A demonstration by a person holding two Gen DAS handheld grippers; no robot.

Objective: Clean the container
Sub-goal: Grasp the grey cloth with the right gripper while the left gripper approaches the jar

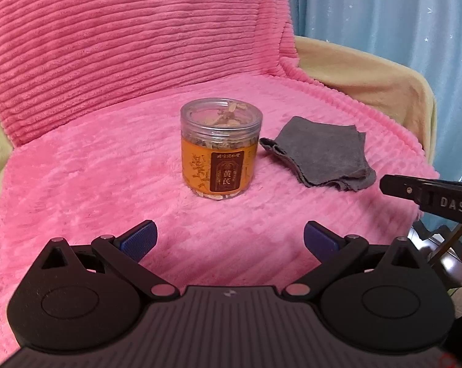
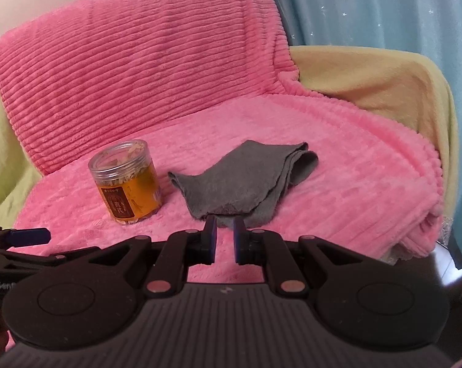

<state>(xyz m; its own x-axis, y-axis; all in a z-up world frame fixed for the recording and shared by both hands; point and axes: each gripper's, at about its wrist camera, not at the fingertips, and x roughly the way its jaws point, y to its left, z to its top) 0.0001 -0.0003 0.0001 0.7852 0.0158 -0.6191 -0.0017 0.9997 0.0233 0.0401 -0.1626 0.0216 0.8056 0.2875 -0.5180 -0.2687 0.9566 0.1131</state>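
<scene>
A clear plastic jar (image 1: 221, 148) with an orange label and a clear lid stands upright on the pink blanket (image 1: 108, 184); dried pieces show inside it. A folded grey cloth (image 1: 321, 153) lies just right of the jar, apart from it. My left gripper (image 1: 231, 239) is wide open and empty, a short way in front of the jar. My right gripper (image 2: 224, 219) has its jaws close together with a narrow gap, its tips at the near edge of the grey cloth (image 2: 246, 178). Nothing is clamped between them. The jar (image 2: 126, 184) sits to the left of the cloth.
The pink ribbed blanket covers the seat and backrest (image 2: 139, 61) of a yellow-green armchair (image 2: 384, 92). A blue star-patterned curtain (image 2: 384, 6) hangs behind at right. The blanket's front edge drops off to the right. A blue finger (image 2: 28, 236) of the left gripper shows at far left.
</scene>
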